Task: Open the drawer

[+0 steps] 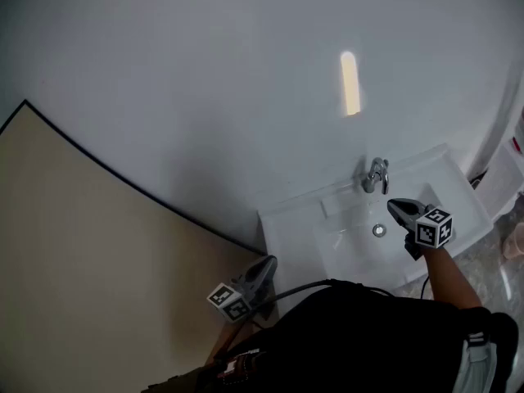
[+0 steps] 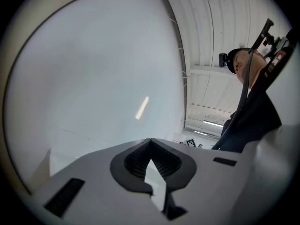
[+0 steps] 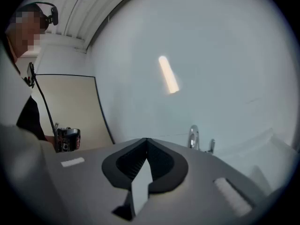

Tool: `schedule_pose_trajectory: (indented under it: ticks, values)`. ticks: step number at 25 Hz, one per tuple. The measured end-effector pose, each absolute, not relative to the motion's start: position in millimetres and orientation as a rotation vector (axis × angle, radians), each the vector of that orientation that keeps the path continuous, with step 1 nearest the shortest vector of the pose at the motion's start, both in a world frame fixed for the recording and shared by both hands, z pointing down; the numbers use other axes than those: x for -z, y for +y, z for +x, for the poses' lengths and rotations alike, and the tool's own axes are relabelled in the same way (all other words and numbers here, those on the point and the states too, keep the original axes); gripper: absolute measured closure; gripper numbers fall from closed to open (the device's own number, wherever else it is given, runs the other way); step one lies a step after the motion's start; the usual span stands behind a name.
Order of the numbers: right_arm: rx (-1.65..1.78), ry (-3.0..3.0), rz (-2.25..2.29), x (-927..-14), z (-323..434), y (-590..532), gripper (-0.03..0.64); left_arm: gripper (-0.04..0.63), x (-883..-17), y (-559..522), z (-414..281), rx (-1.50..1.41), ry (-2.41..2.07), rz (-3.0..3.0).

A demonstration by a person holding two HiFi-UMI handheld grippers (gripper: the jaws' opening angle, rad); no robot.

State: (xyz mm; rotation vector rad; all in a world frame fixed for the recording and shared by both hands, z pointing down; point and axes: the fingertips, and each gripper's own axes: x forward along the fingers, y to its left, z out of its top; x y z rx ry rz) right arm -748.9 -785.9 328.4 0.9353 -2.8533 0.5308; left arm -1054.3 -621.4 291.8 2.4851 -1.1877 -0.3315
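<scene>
Wall: a pale wall (image 1: 205, 72) is filling most of the picture and carrying an upright streak of light (image 1: 350, 83).
Panel: a beige panel (image 1: 82, 260) with a dark edge is spreading across the lower left.
Sink: a white sink (image 1: 278, 219) is sitting against the wall, with a chrome faucet (image 1: 375, 174) standing at its back and a drain (image 1: 378, 230) showing in the bowl.
Right gripper: the right gripper (image 1: 391, 205) is hovering over the bowl just beside the drain, its jaws drawing to one point.
Left gripper: the left gripper (image 1: 270, 260) is hanging near the sink's front left corner, its jaws looking closed.
Person: a dark top (image 1: 368, 342) is filling the bottom, with a black cable (image 1: 327, 283) running across it.
</scene>
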Motion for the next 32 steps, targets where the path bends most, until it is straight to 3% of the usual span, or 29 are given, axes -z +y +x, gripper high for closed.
schedule_pose_trajectory:
  ticks: [15,23,32]
  values:
    - [-0.613,-2.420,1.743,-355.9,-605.0,-610.0,0.615,0.595,-341.8,-616.7,-959.8,0.174,-0.400,2.628]
    - [-0.623,-2.415,1.822,-360.9,-534.2,-569.7,0.615,0.595,-338.5,-603.7,-886.8,0.089,-0.355,2.682]
    - [-0.599,-2.480,1.693,-377.9,-420.2,-546.8,0.615,0.595,-345.6,-580.1,-727.4,0.085,-0.373,2.652]
